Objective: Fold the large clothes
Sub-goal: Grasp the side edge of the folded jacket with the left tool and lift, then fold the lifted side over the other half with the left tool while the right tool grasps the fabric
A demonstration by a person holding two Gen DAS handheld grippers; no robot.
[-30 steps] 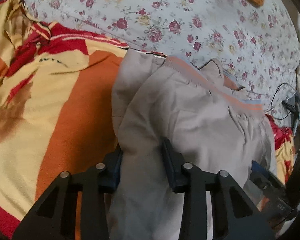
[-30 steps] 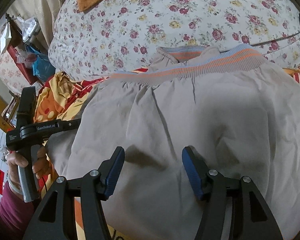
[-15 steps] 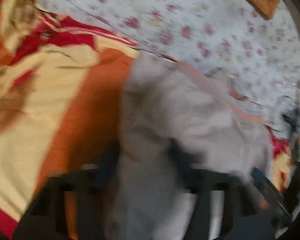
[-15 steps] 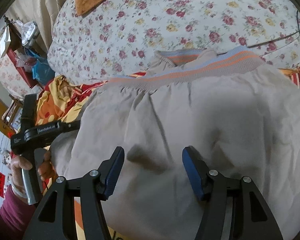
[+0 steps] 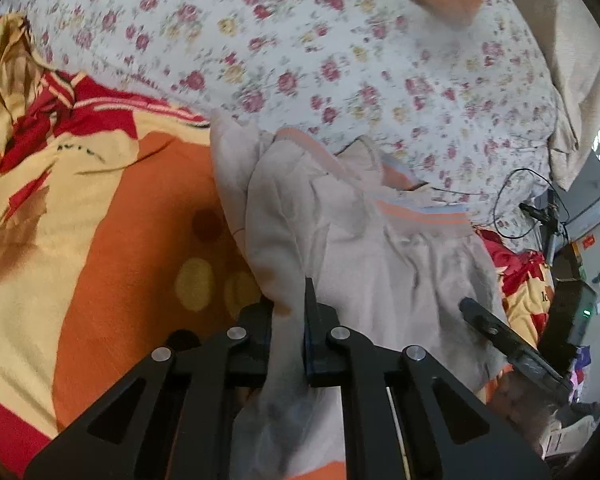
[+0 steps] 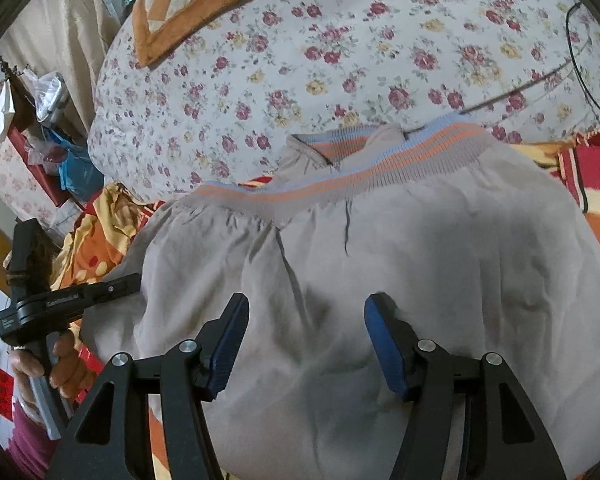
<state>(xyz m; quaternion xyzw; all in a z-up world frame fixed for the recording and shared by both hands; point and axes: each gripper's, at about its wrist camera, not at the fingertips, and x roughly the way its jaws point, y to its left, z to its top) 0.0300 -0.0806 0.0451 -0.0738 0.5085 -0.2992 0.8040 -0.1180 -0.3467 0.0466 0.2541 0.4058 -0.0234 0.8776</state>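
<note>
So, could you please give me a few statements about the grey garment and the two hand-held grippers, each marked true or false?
1. The left hand-held gripper is shut on the grey garment. True.
2. The right hand-held gripper pinches the fabric. False: its jaws stand open above it.
3. The garment's striped waistband lies towards the floral quilt. True.
4. The garment is bright red. False: it is grey.

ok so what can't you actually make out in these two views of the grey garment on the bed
- Left wrist view: the grey garment edge pinched by the left gripper; its lower end is hidden by the fingers.
- Right wrist view: the garment's near part, cut off by the bottom edge behind the open right gripper.
- Left wrist view: the floral quilt pattern, blurred.
</note>
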